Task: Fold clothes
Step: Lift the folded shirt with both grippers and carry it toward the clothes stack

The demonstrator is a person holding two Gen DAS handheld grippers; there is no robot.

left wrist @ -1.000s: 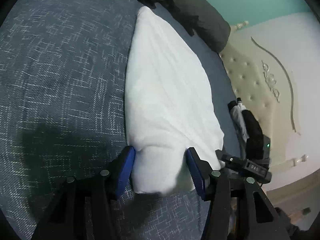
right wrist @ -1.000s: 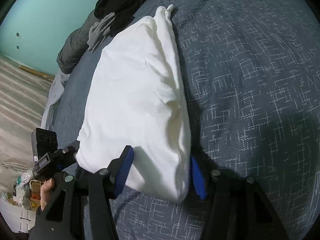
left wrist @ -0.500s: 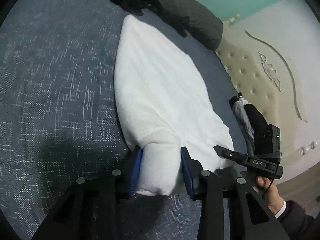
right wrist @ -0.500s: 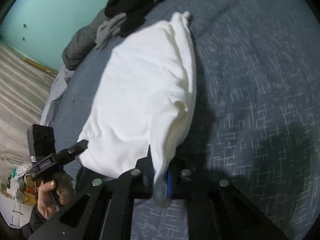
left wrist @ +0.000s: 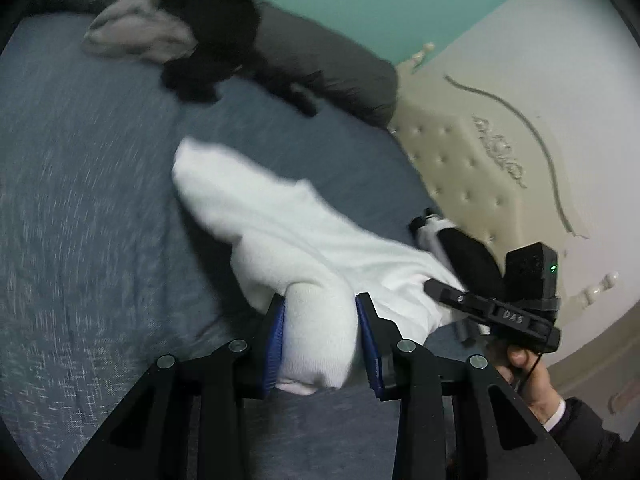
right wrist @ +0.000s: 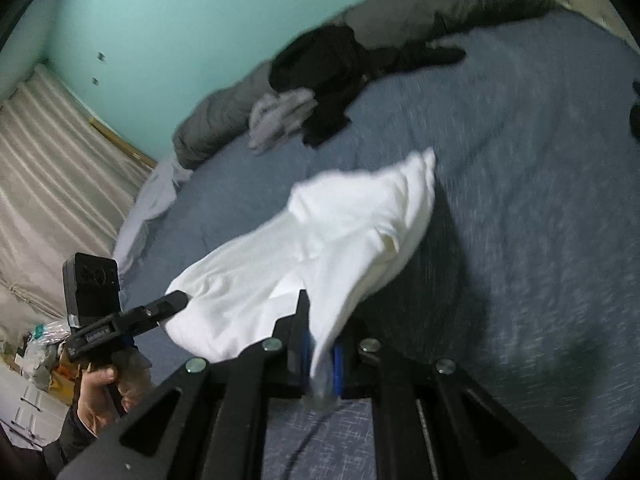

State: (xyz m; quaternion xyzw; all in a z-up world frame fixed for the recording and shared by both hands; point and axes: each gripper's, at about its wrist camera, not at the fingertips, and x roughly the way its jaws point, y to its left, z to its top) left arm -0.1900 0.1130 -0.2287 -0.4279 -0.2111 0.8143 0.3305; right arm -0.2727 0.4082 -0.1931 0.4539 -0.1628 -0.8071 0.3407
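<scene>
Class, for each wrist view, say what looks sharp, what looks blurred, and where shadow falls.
Left wrist view: the left tongs sharp, the speckled blue-grey bedspread streaked by motion blur. Right wrist view: the white cotton garment soft-edged, its shadow falling rightward across the bedspread.

The only lettering that reads clearly is "DAS", in pale capitals on the side of the black body of the right hand-held gripper (left wrist: 436, 289), seen from the left wrist view. In the right wrist view the left hand-held gripper (right wrist: 178, 300) carries a similar short line of pale letters on its black body, but it is tilted and too blurred to spell out. The raised scrollwork on the cream headboard (left wrist: 500, 160) looks like ornament; no letters can be made out in it.
</scene>
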